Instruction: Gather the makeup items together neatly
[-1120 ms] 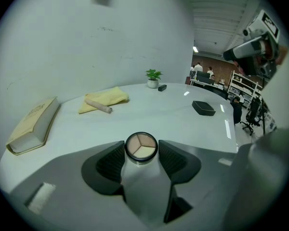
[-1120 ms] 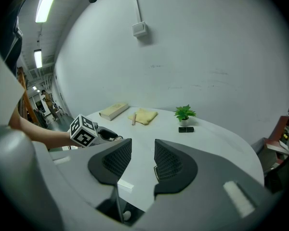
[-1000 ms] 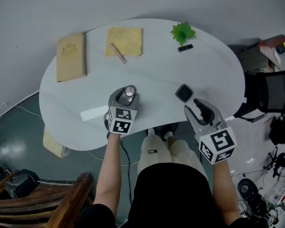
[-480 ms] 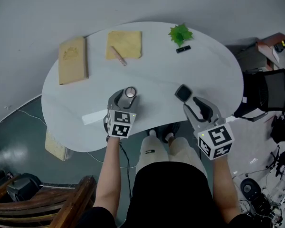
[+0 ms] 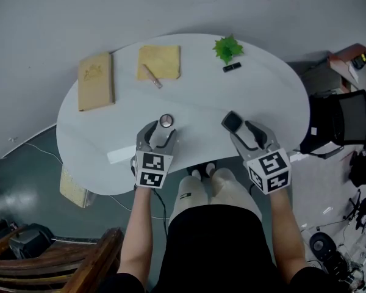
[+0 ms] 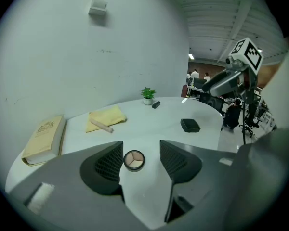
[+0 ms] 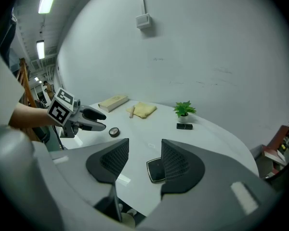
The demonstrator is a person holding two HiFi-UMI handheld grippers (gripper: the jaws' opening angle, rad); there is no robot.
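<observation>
Left gripper (image 5: 160, 131) hangs released over the round compact (image 6: 134, 160) on the desk (image 5: 262, 84). Right gripper (image 7: 144, 160) has just been opening, nothing pinched, with the flat black compact (image 7: 155, 170) lying just past its jaws. Both look light, hard and slick, so I'd pinch across the edges.

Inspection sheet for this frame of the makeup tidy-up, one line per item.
Surface: white rounded table.
Job's things: round compact and black compact near the front edge, apart; tube on the yellow cloth; black stick beside the plant.
Clutter: book, yellow cloth, plant.
Grippers: left hand-held gripper open, clear of the round compact; right hand-held gripper open, jaws have just been opening, nothing gripped, black compact on the table beside one jaw.
Cables: white cable on the floor; dark cable by the person's legs.
Surroundings: wooden chair, black office chair.
</observation>
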